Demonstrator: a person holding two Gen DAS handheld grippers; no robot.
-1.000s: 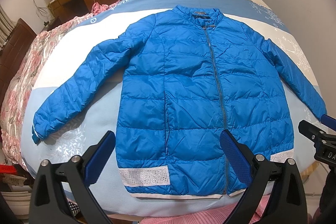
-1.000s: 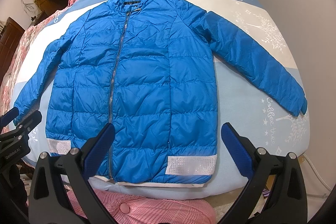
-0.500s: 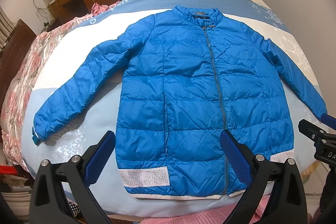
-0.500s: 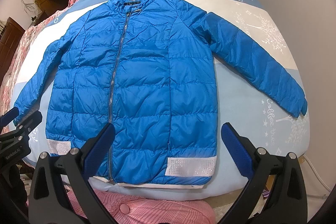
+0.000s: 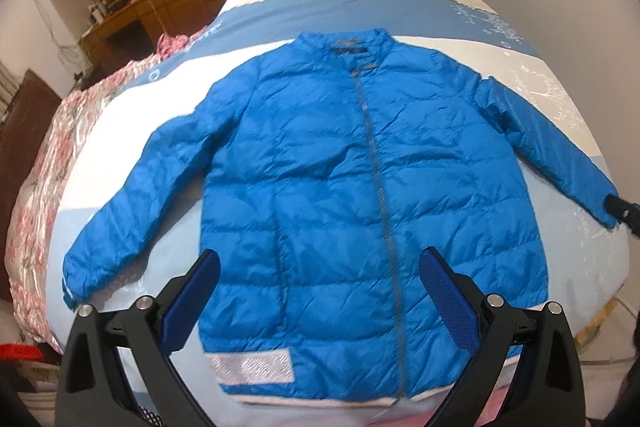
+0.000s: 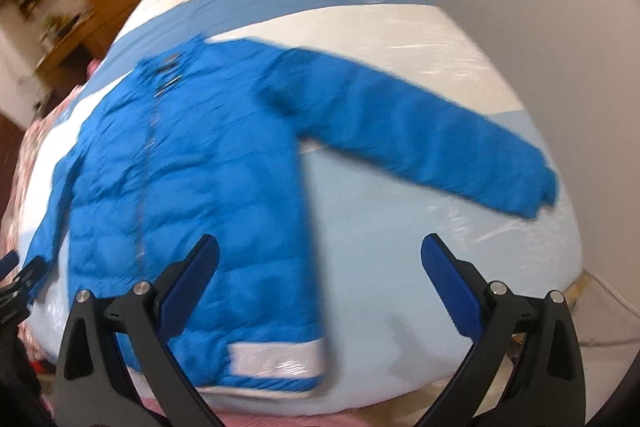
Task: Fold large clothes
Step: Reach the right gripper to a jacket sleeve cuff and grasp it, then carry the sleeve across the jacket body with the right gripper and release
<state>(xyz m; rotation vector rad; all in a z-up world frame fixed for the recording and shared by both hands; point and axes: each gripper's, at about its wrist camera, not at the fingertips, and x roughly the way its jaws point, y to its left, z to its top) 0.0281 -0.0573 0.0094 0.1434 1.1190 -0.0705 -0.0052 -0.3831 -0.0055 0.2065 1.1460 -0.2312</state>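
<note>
Here both tongs are held above the near edge of the bed, pointing forward over it, and neither touches anything. The left tongs (image 5: 319, 301) are wide open w/ nothing between the blue pads; they look level, aimed approx. at the middle of the jacket. The right tongs (image 6: 320, 289) are also fully open and grip nothing; their view is tilted and blurred, so fine detail there can't be told.

The blue down jacket (image 5: 360, 187) lies flat on the bed (image 5: 360, 11), front side up, zipper closed, collar at the far end and hem nearest to the tongs. In the left wrist view the lower body of the jacket sits just ahead of and between the two fingers; the left finger covers the hem corner near the silver hem patch (image 5: 252, 367). The one sleeve (image 5: 132, 203) spreads out to the left of the left tongs, cuff near the bed edge. The other sleeve (image 6: 420, 143) stretches to the right, ahead of the right tongs, w/ its cuff well beyond the right finger. In the right wrist view the jacket (image 6: 192, 195) body is ahead and to the left, partly behind the left finger; between the fingers is mostly light blue bedsheet (image 6: 380, 267).

A pink floral quilt (image 5: 44, 163) lies along the far-left side of the bed.
</note>
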